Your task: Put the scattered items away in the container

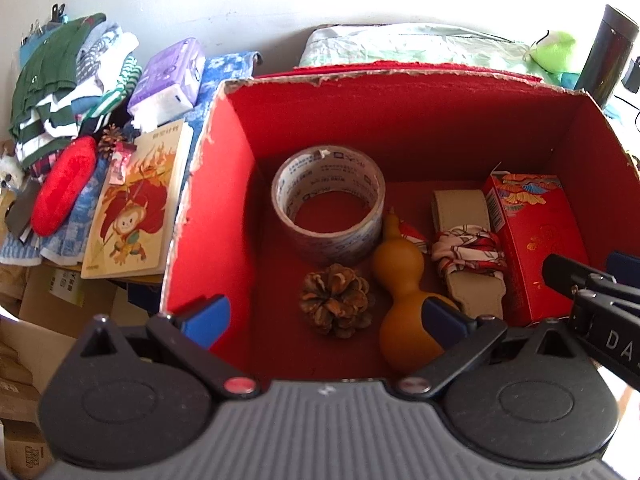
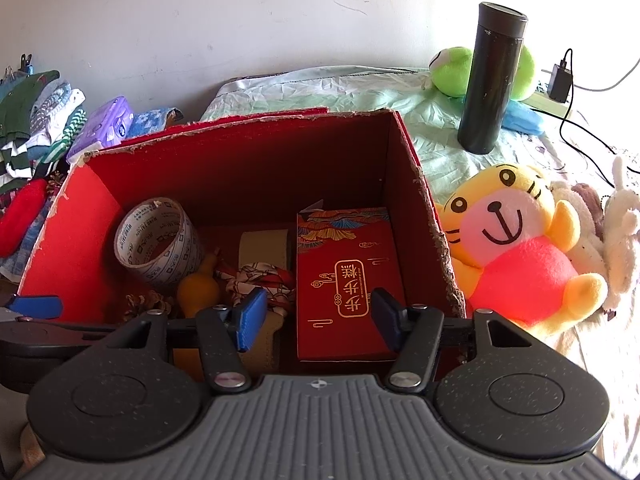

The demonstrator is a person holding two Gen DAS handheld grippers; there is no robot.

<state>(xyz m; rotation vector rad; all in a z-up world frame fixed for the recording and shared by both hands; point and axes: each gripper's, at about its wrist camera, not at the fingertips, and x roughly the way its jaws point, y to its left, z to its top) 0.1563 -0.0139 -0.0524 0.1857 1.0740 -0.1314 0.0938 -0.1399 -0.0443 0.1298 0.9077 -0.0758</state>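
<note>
Both grippers hung over the red box point(image 1: 208, 184), and neither had anything in its grasp. The left gripper point(image 1: 324, 314) was spread wide above the near edge, its blue pads flanking the pine cone point(image 1: 336, 305) and the gourd point(image 1: 400, 280) on the box floor. The right gripper point(image 2: 320, 314) was parted too, jaws standing apart over the red carton point(image 2: 344, 280), which lay flat against the right wall. Inside as well: a tape roll point(image 1: 328, 204) near the back left and a beige strap point(image 1: 464, 216) wrapped in patterned cloth, between gourd and carton. Outside to the left lay a monkey book point(image 1: 136, 204), a red cushion point(image 1: 64, 186) and tissues point(image 1: 168, 80). To the right sat a tiger toy point(image 2: 516, 248) just beside the box, with a dark flask point(image 2: 492, 76) upright behind.
</note>
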